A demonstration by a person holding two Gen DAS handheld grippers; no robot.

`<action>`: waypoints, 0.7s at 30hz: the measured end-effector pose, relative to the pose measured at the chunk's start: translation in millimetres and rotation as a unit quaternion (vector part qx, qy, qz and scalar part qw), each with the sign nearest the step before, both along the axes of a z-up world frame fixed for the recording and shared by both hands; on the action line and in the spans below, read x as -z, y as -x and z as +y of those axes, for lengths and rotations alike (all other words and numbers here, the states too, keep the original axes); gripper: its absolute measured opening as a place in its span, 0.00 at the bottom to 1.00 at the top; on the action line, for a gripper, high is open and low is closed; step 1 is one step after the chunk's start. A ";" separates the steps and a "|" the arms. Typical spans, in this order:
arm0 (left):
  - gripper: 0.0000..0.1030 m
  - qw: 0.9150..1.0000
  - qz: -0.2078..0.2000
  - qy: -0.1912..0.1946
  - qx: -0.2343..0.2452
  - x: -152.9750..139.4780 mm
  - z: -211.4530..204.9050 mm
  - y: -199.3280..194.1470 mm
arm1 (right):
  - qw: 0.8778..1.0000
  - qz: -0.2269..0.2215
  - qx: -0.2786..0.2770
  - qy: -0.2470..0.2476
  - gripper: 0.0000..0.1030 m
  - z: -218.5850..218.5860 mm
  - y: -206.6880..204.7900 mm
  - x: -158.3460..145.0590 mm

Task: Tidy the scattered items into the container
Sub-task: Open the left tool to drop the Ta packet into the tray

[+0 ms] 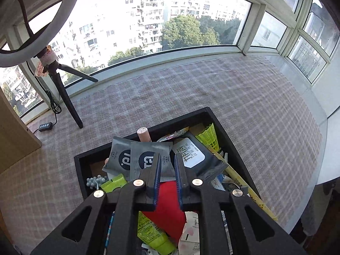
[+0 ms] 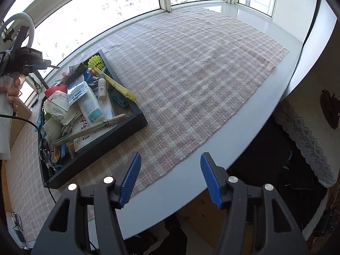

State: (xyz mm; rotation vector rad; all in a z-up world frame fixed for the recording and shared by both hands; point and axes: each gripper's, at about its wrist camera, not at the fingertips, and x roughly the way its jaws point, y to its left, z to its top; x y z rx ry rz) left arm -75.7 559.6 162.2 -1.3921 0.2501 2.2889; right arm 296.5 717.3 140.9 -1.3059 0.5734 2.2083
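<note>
The black tray on the plaid cloth is piled with items. Among them are two grey sachets, a dark pouch with a white label, a yellow-green shuttlecock, a pink tube and a red item. My left gripper hangs over the pile with its jaws a narrow gap apart and nothing pressed between the pads. The right wrist view shows the same tray at the left, holding a white bottle. My right gripper stands wide open and empty above the table's front edge.
The plaid cloth covers most of the grey table. A ring light on a black tripod stands at the back left by the window, next to a cardboard box. A person's hand holds the left gripper.
</note>
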 end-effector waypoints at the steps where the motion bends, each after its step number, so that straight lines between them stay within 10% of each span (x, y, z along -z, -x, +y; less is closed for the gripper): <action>1: 0.12 1.000 -0.001 -0.001 0.000 -0.1 0.0 -0.7 | 1.000 -0.001 -0.001 0.000 0.55 1.1 0.1 0.2; 21: 0.18 0.997 -0.004 -0.014 -0.077 -22.9 -134.3 -28.9 | 0.993 0.009 -0.114 -0.002 0.55 -49.3 63.2 -12.3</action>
